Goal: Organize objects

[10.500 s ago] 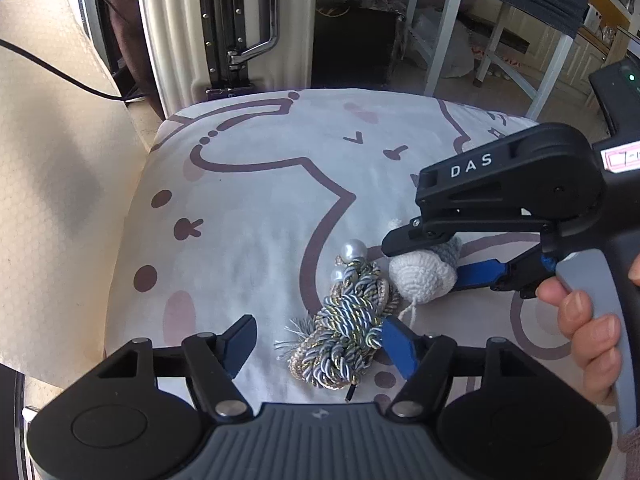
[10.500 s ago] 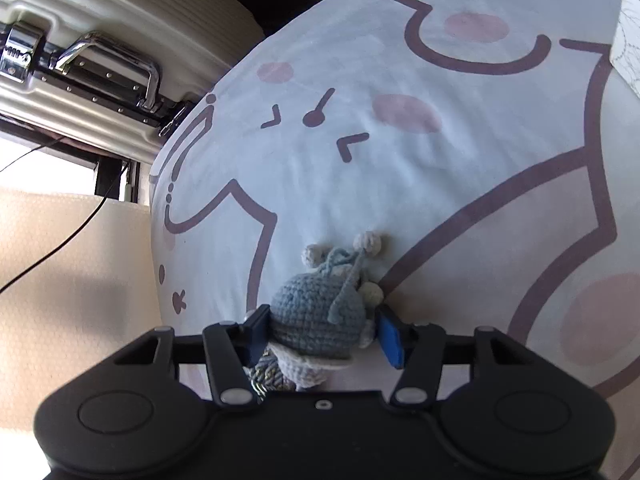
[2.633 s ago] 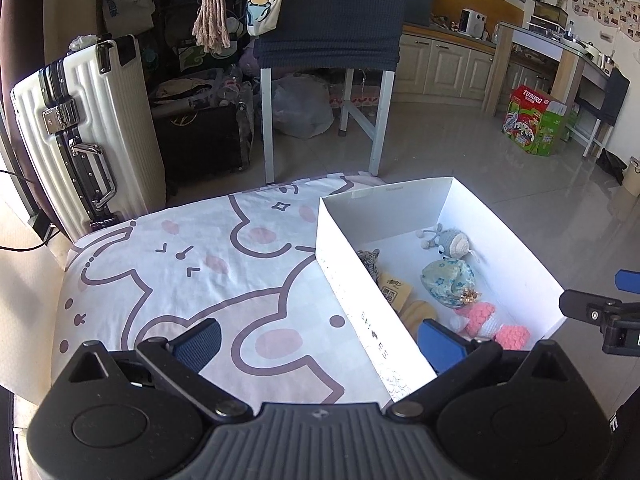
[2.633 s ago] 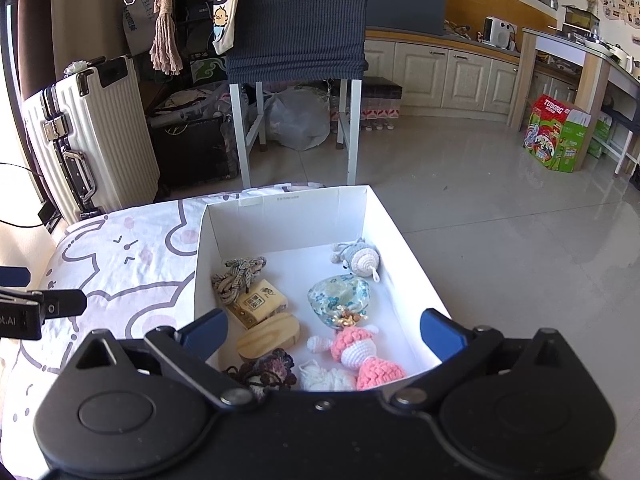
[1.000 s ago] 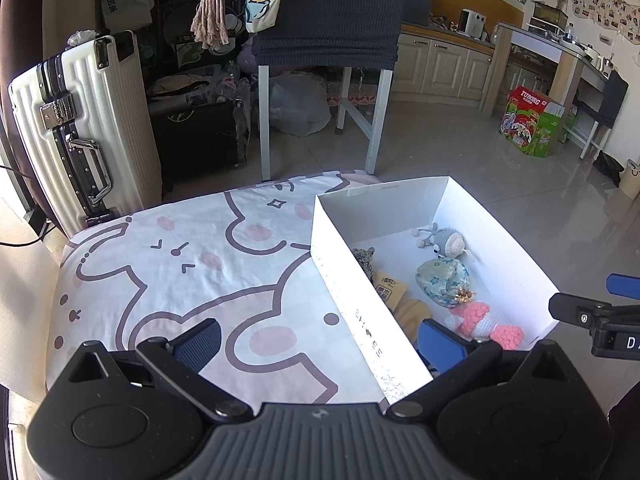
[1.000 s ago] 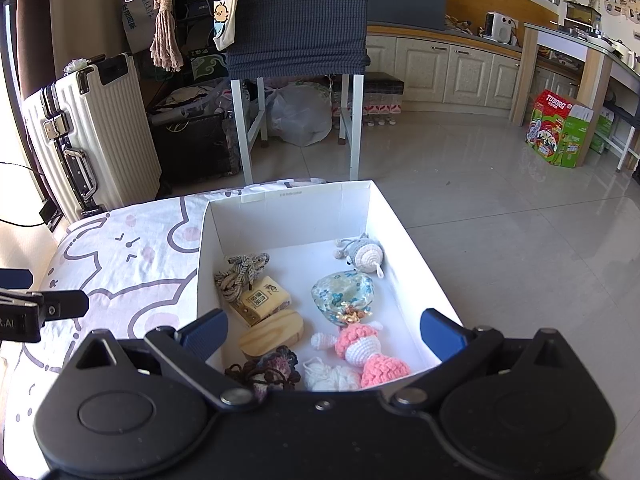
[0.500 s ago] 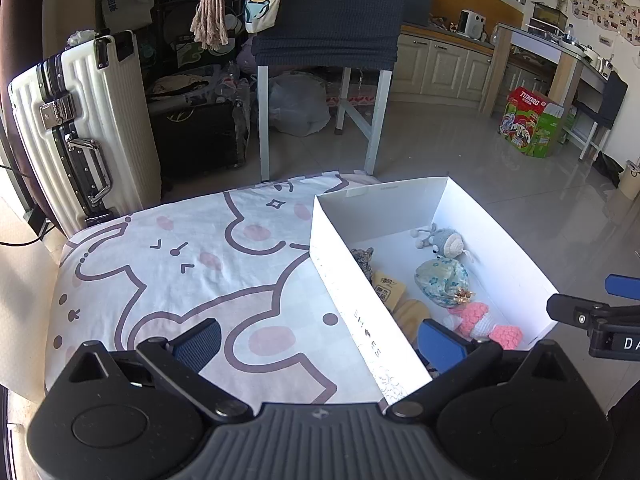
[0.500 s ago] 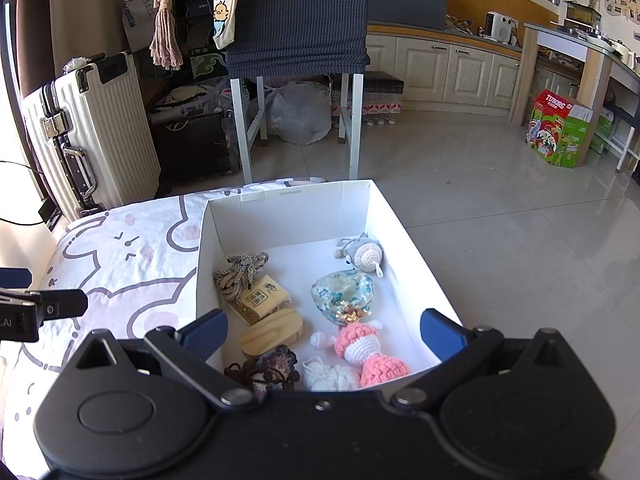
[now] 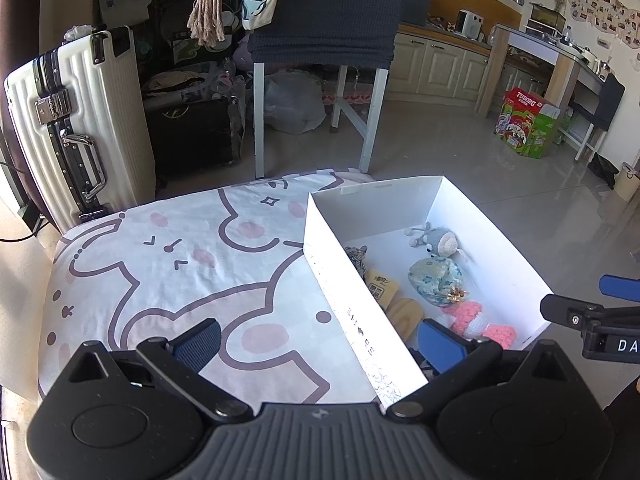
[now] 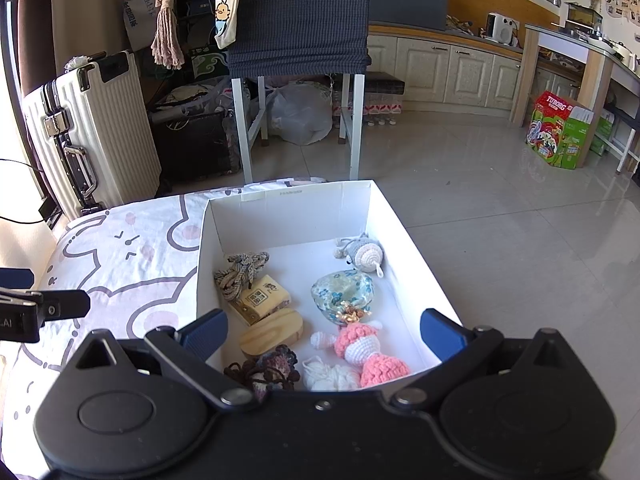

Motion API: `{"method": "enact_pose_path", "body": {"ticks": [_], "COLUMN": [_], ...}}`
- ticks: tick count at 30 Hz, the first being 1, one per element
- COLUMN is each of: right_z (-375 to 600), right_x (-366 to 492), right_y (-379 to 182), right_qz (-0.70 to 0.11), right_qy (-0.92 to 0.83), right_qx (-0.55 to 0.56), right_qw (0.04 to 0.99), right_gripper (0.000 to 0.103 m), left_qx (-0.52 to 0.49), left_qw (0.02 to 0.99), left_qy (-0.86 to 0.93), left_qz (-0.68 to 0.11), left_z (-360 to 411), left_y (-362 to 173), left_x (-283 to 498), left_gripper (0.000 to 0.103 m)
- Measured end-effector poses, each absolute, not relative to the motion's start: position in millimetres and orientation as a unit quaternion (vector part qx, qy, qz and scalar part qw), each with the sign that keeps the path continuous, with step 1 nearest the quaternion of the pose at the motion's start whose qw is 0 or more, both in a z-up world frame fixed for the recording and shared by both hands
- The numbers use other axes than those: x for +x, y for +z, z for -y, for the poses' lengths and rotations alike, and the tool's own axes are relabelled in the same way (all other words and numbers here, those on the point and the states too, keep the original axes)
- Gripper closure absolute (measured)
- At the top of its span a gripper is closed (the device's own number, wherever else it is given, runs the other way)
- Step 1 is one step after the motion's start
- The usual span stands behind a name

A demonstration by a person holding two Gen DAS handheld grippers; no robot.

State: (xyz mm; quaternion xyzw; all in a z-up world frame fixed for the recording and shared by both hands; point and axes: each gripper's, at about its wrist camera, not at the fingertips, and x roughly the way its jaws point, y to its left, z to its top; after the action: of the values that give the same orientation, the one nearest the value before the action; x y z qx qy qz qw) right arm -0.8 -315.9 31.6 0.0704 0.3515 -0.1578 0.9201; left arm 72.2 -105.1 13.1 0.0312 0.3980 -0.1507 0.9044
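A suitcase (image 10: 94,132) stood at the far left, beyond the cushion (image 10: 132,280). The left gripper (image 9: 318,344) hung over the cushion's near edge, jaws spread wide and empty. The box (image 10: 294,206) sat on the cushion's right edge. Inside, left to right, lay a cord (image 10: 240,274), a tan block (image 10: 264,298), a wooden piece (image 10: 272,332), a floral pouch (image 10: 344,290), a pink doll (image 10: 368,350) and, in the far right corner, a grey doll (image 10: 364,254). The right gripper (image 10: 324,334) hovered over the box's near end, wide open, holding nothing.
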Motion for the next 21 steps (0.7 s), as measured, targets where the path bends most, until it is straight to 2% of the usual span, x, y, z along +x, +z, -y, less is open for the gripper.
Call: {"method": "enact_pose_path", "body": {"ticks": [21], "right_z": [315.2], "right_x": [-0.5], "right_y": [32.1], "right_qz": [-0.352], "right_qy": [-0.158], "right_qx": [0.071], "right_qw": [0.920], "right_gripper": [0.000], "left_qx": [0.035], "left_qw": [0.907], "left_qy": [-0.155], "left_qz": [-0.390], "left_z": [107.1], "left_y": [12.1], "left_x": [68.8], "left_gripper": [0.000]}}
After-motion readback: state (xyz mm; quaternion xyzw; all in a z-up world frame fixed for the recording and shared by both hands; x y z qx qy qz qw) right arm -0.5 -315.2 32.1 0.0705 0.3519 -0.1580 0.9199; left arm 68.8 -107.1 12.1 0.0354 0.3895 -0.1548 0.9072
